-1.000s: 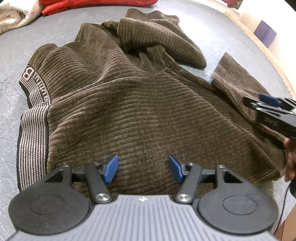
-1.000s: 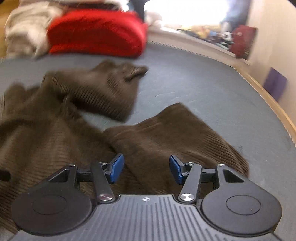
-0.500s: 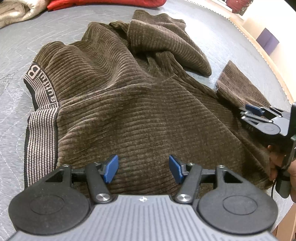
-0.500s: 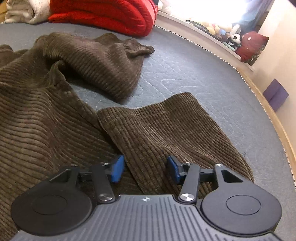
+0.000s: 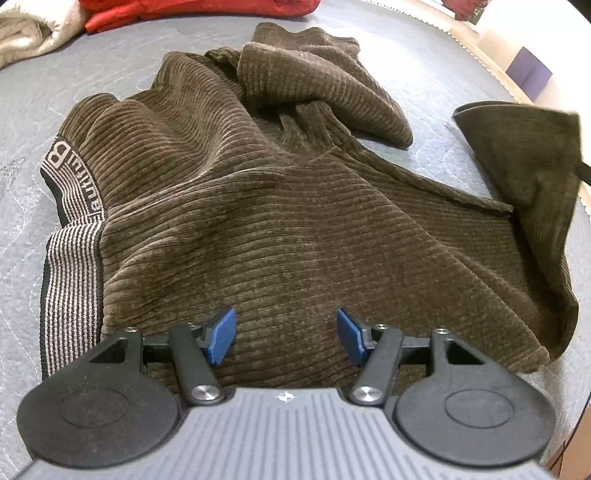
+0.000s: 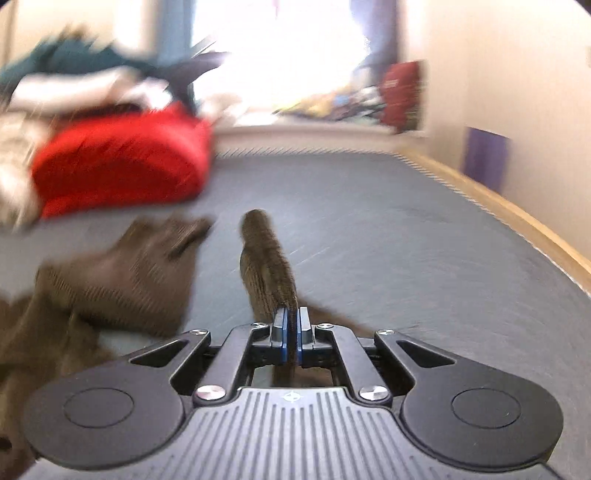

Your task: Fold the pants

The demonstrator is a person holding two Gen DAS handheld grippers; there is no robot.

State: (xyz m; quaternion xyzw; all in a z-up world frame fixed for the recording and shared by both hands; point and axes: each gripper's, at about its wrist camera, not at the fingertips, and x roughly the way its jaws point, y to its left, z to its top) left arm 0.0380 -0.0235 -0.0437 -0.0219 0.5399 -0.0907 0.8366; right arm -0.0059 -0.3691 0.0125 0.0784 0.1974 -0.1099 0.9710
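Brown corduroy pants (image 5: 266,221) lie rumpled on a grey quilted surface (image 5: 44,96), with the striped waistband (image 5: 70,236) at the left. My left gripper (image 5: 284,334) is open and hovers over the seat of the pants. My right gripper (image 6: 291,334) is shut on the hem of one pant leg (image 6: 267,266) and holds it lifted off the surface. That raised leg hangs at the right in the left wrist view (image 5: 532,155). The other leg (image 5: 317,77) lies bunched at the back.
A red folded blanket (image 6: 122,166) and a white towel (image 5: 33,33) lie at the far edge of the surface. A wooden rim (image 6: 517,221) runs along the right side, with a purple box (image 6: 484,155) beyond it.
My right gripper has closed on the pant leg hem and lifted it up off the surface. My left gripper has stayed open and moved a little closer over the pants.
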